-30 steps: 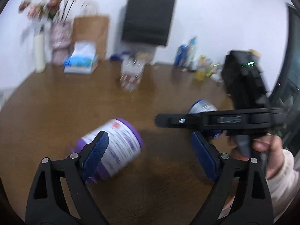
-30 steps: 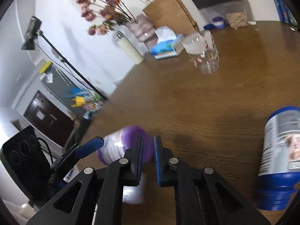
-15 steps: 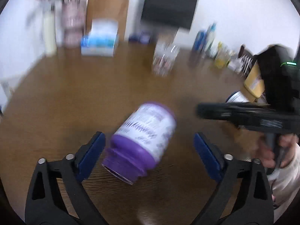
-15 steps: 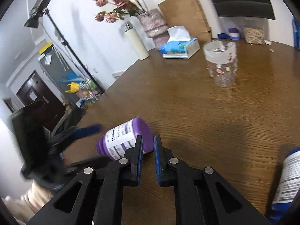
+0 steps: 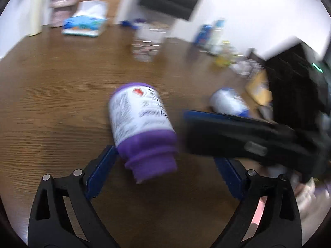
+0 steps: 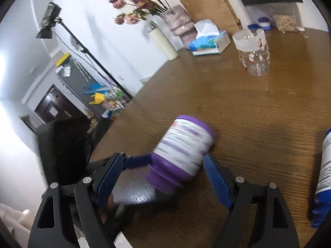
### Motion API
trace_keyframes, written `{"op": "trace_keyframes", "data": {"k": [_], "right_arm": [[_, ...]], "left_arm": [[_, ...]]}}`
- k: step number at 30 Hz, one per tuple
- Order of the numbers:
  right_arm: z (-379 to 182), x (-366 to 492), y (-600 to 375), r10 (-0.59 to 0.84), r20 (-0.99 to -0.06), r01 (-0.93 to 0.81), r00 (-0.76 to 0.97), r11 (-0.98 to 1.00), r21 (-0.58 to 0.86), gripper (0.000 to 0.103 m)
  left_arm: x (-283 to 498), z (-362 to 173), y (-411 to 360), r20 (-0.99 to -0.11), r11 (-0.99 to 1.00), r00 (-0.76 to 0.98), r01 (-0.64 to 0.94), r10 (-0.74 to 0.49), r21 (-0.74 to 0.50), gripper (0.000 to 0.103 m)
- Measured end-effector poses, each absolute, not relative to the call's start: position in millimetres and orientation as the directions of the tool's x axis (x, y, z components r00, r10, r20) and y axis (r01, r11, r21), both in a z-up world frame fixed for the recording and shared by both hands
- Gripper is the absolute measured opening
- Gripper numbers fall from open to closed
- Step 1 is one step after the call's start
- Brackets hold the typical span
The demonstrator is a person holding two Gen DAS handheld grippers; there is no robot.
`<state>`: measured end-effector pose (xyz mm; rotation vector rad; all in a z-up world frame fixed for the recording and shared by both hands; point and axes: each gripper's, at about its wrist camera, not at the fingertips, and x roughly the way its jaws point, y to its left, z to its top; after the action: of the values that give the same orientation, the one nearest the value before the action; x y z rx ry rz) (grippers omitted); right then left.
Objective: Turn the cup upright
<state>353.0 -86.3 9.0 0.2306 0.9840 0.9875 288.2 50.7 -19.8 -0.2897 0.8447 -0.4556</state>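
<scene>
A purple-capped bottle with a white label (image 5: 142, 128) (image 6: 184, 150) lies on its side on the brown table (image 6: 258, 107), cap end toward both cameras. My left gripper (image 5: 165, 175) is open, its blue pads either side of the cap end; the left pad (image 5: 101, 173) sits close to the bottle's shoulder. My right gripper (image 6: 163, 177) is open too and straddles the same cap end from the other side. In the left wrist view the right gripper (image 5: 238, 136) shows as a black bar just right of the bottle. A clear printed cup (image 6: 254, 55) (image 5: 146, 43) stands farther back.
A blue and white can (image 6: 324, 175) (image 5: 229, 103) stands at the right. A tissue box (image 6: 209, 43), a white flask (image 6: 163, 43), a vase of dried flowers (image 6: 178, 22) and a paper bag (image 6: 211, 6) line the far edge. The table edge runs along the left.
My right gripper went from shut to open and now straddles the bottle. The left gripper closed in on the bottle, which has turned its cap toward it.
</scene>
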Motion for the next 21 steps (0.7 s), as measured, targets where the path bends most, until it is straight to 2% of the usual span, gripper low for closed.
{"op": "trace_keyframes", "data": {"k": [3, 6, 9, 11, 13, 17, 21], "right_arm": [[7.8, 350.5, -77.2, 0.75, -0.63, -0.611, 0.202, 0.599, 0.517, 0.087], [4.9, 350.7, -72.3, 0.731, -0.653, -0.621, 0.195, 0.608, 0.495, 0.086], [-3.8, 353.5, -70.6, 0.699, -0.687, -0.616, 0.198, 0.634, 0.468, 0.084], [-9.2, 352.6, -70.7, 0.677, -0.706, -0.617, 0.207, 0.65, 0.443, 0.072], [-9.7, 349.9, -69.5, 0.692, -0.696, -0.635, 0.193, 0.629, 0.449, 0.063], [-3.0, 336.6, -57.2, 0.647, -0.728, -0.706, 0.226, 0.624, 0.334, 0.058], [0.7, 324.3, -46.9, 0.619, -0.751, -0.767, 0.228, 0.59, 0.254, 0.058]], "left_arm": [[279.3, -17.1, 34.9, -0.623, 0.863, 0.598, 0.345, -0.505, -0.368, 0.097], [275.5, -17.2, 32.6, -0.637, 0.855, 0.573, 0.389, -0.515, -0.342, 0.097], [266.4, -19.6, 42.0, -0.658, 0.858, 0.562, 0.426, -0.501, -0.289, 0.103], [254.3, -22.2, 55.1, -0.651, 0.88, 0.615, 0.434, -0.445, -0.192, 0.103], [243.0, -18.0, 73.4, -0.621, 0.895, 0.665, 0.422, -0.416, -0.148, 0.103], [251.5, 5.4, 115.9, -0.539, 0.936, 0.766, 0.294, -0.35, -0.191, 0.103], [290.0, 10.9, 124.6, -0.58, 0.942, 0.75, 0.183, -0.318, -0.28, 0.096]]}}
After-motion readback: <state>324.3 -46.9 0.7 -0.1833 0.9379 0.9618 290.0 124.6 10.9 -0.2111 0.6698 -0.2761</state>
